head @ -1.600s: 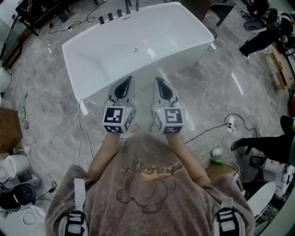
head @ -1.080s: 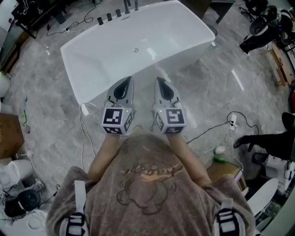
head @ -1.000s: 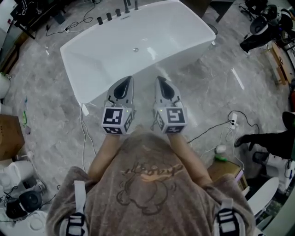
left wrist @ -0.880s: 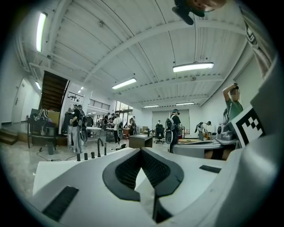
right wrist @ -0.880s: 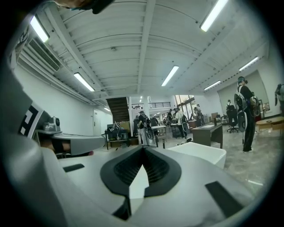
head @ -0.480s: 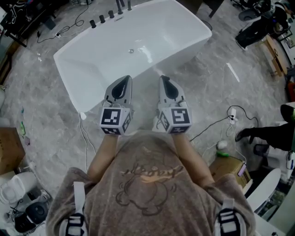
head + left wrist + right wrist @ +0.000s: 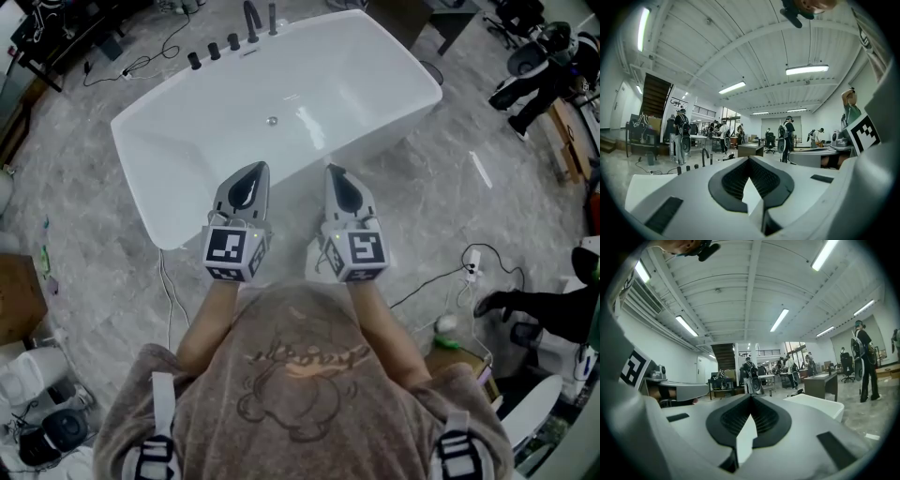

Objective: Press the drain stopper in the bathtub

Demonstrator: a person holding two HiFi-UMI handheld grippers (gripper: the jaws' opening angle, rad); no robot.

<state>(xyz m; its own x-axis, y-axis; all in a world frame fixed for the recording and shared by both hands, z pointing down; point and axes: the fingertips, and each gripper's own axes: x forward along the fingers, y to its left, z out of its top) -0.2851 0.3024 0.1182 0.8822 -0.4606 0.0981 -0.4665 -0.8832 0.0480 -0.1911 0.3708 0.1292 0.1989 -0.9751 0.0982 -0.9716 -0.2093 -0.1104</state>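
A white bathtub (image 7: 169,150) stands on the grey marble floor ahead of me. Its small round metal drain stopper (image 7: 272,120) sits in the middle of the tub's bottom. My left gripper (image 7: 254,168) and my right gripper (image 7: 333,170) are held side by side, level, over the tub's near rim and short of the stopper. Both are shut with nothing in them. In the left gripper view the jaws of the left gripper (image 7: 749,159) meet at the tip. The right gripper (image 7: 751,396) looks the same in the right gripper view, with the tub's corner (image 7: 820,405) beyond it.
A dark faucet (image 7: 253,15) and several knobs (image 7: 214,52) line the tub's far rim. Cables (image 7: 169,291) trail on the floor left and right of me. A cardboard box (image 7: 19,291) and gear lie at the left. A person's dark legs (image 7: 534,309) are at the right.
The tub has shifted a little in the head view as the person moved. Both grippers stay shut and side by side at the near rim.
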